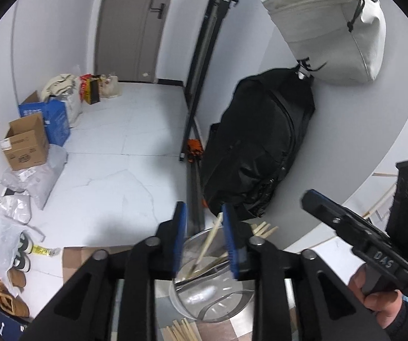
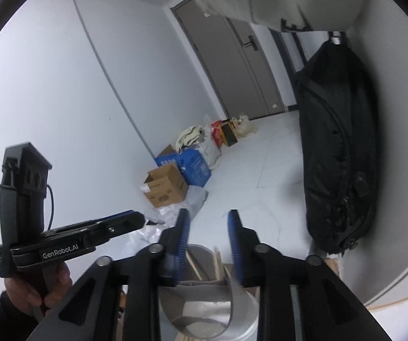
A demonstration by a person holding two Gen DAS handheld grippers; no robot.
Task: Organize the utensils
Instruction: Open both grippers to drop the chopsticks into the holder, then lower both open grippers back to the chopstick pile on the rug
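Both grippers hang over the containers, tilted up toward the room. The left gripper [image 1: 204,227] has its blue-padded fingers [image 1: 180,221] parted with nothing between them; below the gap sits a round metal bowl [image 1: 218,307] with a wooden chopstick [image 1: 208,244] leaning up out of it and what look like metal utensils [image 1: 209,267] lying across its bottom. More wooden chopsticks [image 1: 263,229] poke out just right of the bowl, and another bundle [image 1: 182,331] lies at its near edge.

The right gripper [image 2: 209,233] is likewise spread, its pads [image 2: 184,227] gripping nothing. Beneath it stands a white container [image 2: 249,312] with a grey strap [image 2: 232,307] curling across its mouth and a couple of wooden sticks [image 2: 218,261] standing in it; I cannot tell what kind.

Each gripper shows in the other's view, held by a bare hand [image 1: 374,292].

Beyond, a black backpack [image 1: 260,147] hangs against the wall under a pale canvas bag [image 1: 329,25]. Cardboard boxes [image 1: 26,142] and a blue box [image 1: 53,119] line the far wall near a grey door [image 1: 130,25].
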